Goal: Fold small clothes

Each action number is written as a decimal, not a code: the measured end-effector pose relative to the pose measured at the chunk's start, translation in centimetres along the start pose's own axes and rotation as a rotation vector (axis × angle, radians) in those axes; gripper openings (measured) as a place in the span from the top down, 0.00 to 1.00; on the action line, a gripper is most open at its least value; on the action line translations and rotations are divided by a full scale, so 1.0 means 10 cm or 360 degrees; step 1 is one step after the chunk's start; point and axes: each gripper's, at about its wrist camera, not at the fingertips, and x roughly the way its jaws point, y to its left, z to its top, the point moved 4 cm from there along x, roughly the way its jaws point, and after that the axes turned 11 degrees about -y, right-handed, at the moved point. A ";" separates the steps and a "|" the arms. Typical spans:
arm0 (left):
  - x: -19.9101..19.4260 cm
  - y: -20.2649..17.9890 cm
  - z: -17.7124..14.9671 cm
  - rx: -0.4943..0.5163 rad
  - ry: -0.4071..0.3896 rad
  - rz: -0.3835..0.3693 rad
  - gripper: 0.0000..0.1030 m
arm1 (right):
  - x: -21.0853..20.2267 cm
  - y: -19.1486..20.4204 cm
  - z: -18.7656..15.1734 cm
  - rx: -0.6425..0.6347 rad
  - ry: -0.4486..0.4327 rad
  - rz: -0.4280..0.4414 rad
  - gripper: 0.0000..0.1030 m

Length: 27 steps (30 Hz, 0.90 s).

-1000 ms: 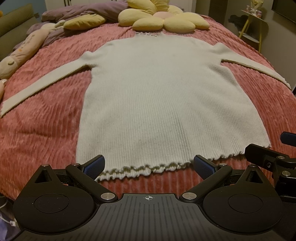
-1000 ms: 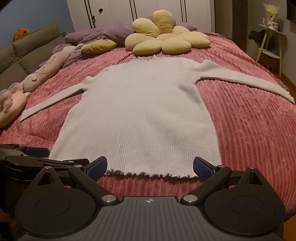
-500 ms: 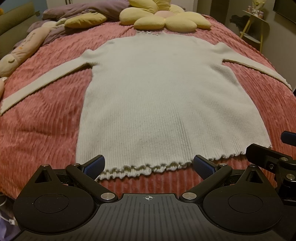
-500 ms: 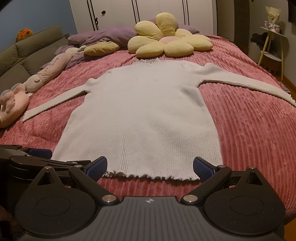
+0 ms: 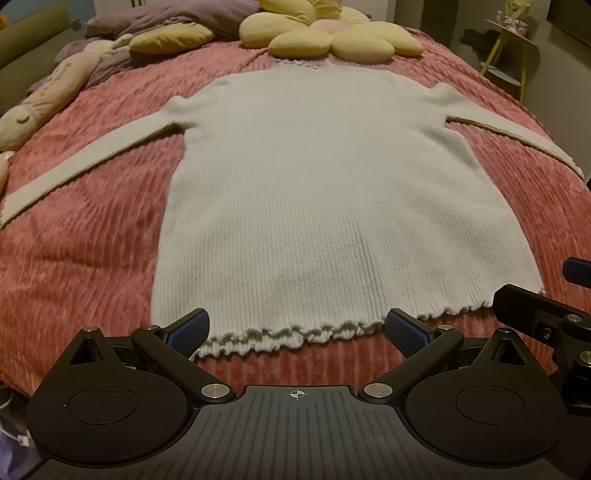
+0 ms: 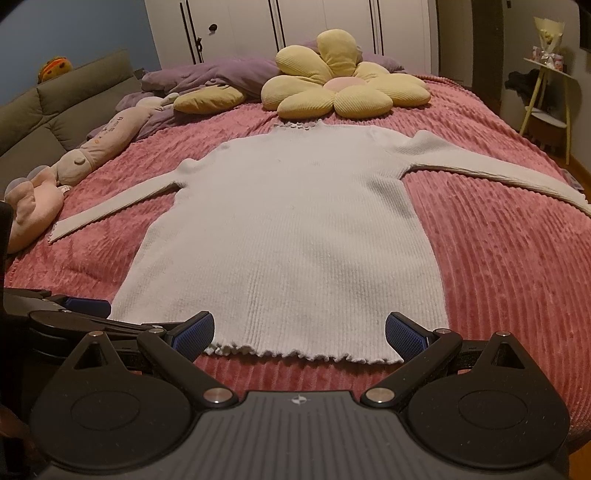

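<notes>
Dim warm lighting. White wardrobe doors (image 6: 295,33) line the far wall; blue wall (image 6: 74,29) far left. Grey sofa (image 6: 55,107) left, yellow side table (image 6: 546,99) right.

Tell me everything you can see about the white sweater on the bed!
The sweater is a creamy white ribbed knit with long sleeves, a little frilly collar and a wavy ruffled hem. It lies flat and unfolded on the pink ribbed bedspread, hem toward the cameras, sleeves stretched out to both sides. Its collar nearly reaches the yellow flower pillow. The left gripper and right gripper are open at the hem and hold nothing.
</notes>
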 end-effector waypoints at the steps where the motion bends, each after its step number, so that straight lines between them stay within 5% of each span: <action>1: 0.00 0.00 0.00 0.0000 0.0003 0.0001 0.00 | 0.00 0.00 0.00 -0.0003 -0.0002 -0.0002 0.04; 27: 0.15 -0.02 -0.01 -0.0001 0.0074 0.0008 0.00 | 0.02 -0.06 0.04 0.0051 -0.0063 0.0106 0.04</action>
